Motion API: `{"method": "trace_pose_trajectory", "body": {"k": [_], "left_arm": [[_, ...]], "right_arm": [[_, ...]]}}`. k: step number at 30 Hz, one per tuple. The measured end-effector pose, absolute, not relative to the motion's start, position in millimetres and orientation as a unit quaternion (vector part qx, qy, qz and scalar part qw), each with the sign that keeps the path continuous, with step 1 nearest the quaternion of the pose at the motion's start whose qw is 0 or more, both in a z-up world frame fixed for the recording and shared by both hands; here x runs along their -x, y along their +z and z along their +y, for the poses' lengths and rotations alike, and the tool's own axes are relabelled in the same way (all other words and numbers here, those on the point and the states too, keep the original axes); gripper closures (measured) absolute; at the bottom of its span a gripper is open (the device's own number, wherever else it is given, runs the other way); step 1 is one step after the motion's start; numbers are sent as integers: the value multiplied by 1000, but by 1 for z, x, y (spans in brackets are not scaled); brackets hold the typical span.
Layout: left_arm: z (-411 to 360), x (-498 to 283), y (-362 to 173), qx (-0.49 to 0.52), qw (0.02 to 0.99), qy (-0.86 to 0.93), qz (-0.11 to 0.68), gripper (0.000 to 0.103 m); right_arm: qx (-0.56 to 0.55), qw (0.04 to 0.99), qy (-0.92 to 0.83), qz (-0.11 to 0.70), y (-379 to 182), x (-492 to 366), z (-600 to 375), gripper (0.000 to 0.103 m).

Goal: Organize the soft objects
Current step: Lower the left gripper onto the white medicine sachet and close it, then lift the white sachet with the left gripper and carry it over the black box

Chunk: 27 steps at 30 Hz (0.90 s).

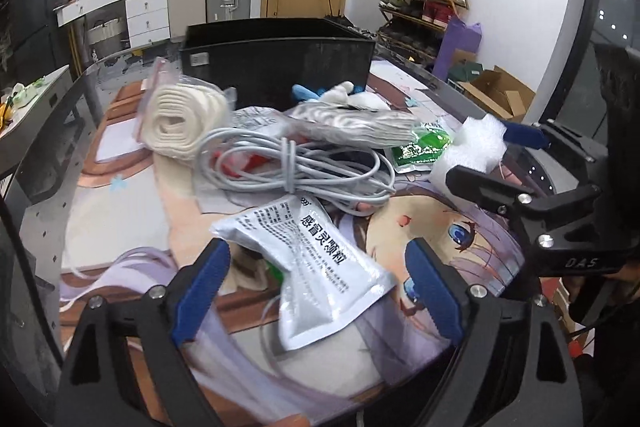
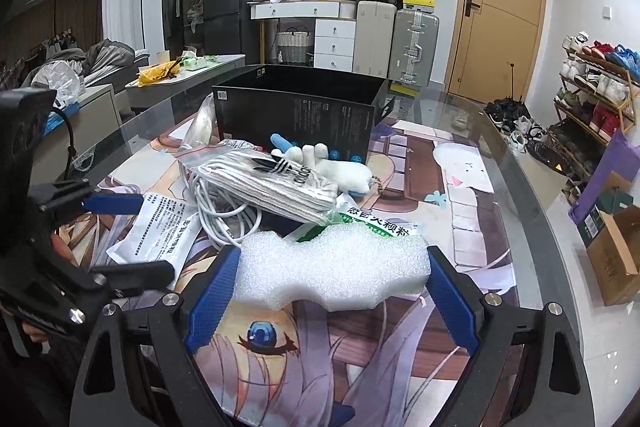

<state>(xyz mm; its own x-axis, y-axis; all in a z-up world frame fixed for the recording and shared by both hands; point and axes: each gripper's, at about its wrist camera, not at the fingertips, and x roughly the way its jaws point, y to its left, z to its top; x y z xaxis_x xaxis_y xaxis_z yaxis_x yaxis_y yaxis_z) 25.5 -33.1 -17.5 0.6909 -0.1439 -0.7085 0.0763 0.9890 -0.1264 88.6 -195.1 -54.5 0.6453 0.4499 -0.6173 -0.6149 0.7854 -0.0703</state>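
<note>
The black box point(image 2: 296, 115) stands open at the back of the table point(image 2: 500, 227), the pile of soft things just before it. The right gripper point(image 2: 332, 291) holds a white foam piece point(image 2: 332, 267) across its wide jaws; carry it level over the box rim before letting go. The left gripper point(image 1: 316, 283) stands wide with a white sachet point(image 1: 320, 259) between its fingers, pads apart from it; close gently on its middle
</note>
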Motion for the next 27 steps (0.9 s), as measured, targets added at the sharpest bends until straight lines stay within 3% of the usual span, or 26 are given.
{"method": "trace_pose_trajectory", "body": {"k": [3,8,13,27], "left_arm": [[-38,-30,-19,29,920,-50,388,19],[-34,-28,-19,4,925,-27,378,55],[-21,-20,-18,13,931,-26,365,73],[1,-8,0,34,939,-12,342,77]], "right_arm": [[136,897,295,299,-54,-89,-198,12],[133,897,296,301,-55,-89,-199,12],[137,895,299,300,-55,-87,-196,12],[134,898,308,284,-43,-81,-193,12]]}}
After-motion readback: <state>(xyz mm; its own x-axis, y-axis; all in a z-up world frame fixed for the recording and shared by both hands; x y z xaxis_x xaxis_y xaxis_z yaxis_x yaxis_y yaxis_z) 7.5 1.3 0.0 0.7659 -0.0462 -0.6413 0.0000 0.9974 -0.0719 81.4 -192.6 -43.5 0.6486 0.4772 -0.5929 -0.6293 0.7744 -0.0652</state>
